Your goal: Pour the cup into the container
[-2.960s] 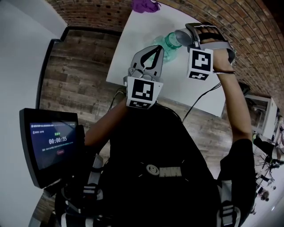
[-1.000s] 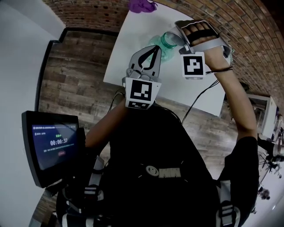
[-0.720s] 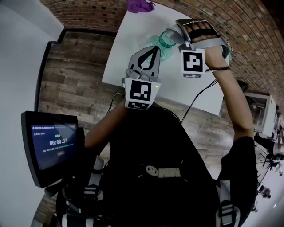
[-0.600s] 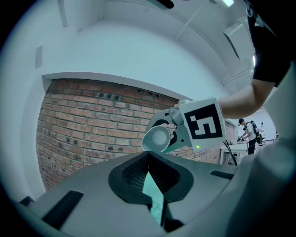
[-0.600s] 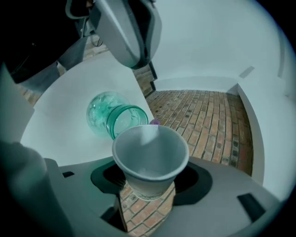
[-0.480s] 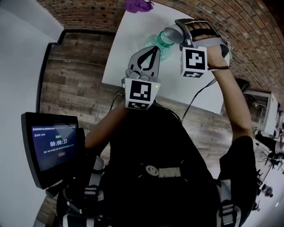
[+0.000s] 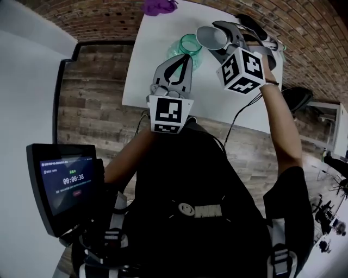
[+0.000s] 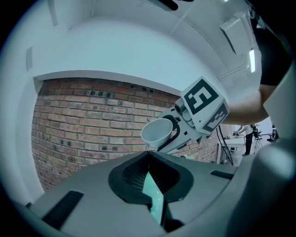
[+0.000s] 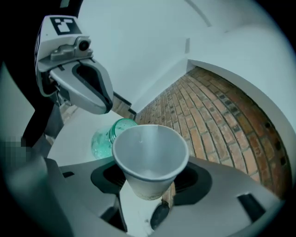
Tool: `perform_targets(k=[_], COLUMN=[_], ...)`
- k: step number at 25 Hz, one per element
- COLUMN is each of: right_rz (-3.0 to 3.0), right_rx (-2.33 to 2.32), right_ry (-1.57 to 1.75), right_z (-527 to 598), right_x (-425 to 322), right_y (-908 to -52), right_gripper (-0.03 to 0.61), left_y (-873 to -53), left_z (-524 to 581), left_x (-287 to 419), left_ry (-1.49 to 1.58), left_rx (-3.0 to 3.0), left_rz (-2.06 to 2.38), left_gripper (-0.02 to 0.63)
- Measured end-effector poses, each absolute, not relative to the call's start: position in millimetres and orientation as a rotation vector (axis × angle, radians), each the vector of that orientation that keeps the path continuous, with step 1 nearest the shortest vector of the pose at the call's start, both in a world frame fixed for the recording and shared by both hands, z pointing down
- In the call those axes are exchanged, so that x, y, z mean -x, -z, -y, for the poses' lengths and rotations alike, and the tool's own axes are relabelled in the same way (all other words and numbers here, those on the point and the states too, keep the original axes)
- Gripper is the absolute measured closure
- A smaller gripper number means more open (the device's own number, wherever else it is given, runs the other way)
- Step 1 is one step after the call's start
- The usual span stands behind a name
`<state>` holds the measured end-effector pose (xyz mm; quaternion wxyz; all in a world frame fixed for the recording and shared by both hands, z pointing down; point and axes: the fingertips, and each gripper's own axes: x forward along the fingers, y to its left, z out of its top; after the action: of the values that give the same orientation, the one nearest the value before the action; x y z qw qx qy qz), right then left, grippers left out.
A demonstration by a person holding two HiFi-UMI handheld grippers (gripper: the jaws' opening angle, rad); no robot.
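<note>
Right claw (image 7: 220, 39) clasps the apparently empty cup (image 9: 149, 152), tilted toward the green jar (image 7: 190, 44) at its nine o'clock for pouring, while the left claw (image 7: 182, 58), clenched empty, stands clear.

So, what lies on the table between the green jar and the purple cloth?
Nothing: the head view shows only bare white table between the green jar and the purple cloth.

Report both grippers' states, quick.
Left gripper: fingers shut, holding nothing.
Right gripper: fingers shut on the white cup.
</note>
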<state>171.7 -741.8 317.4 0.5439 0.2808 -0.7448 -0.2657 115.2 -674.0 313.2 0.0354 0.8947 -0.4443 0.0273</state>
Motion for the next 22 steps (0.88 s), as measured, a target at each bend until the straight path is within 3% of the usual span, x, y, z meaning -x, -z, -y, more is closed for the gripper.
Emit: perform_targets(k=[11,22], right_rz=[2.143,2.303], right_rx=[-0.997,-1.316], right_ry=[0.253,-0.03], right_z=[712.4,665.7], right_x=[-266.6,-360.4], right_y=[-305.9,-352.7], right_gripper=[0.305,0.305], left_y=[-312.1,-333.5], left_z=[661.1,635.2], left_x=[-208.1,-281.0], left_ry=[-0.172,-0.281], left_rx=[-2.822,-2.843], left_rz=[1.25,1.152], left_gripper=[0.612,0.612])
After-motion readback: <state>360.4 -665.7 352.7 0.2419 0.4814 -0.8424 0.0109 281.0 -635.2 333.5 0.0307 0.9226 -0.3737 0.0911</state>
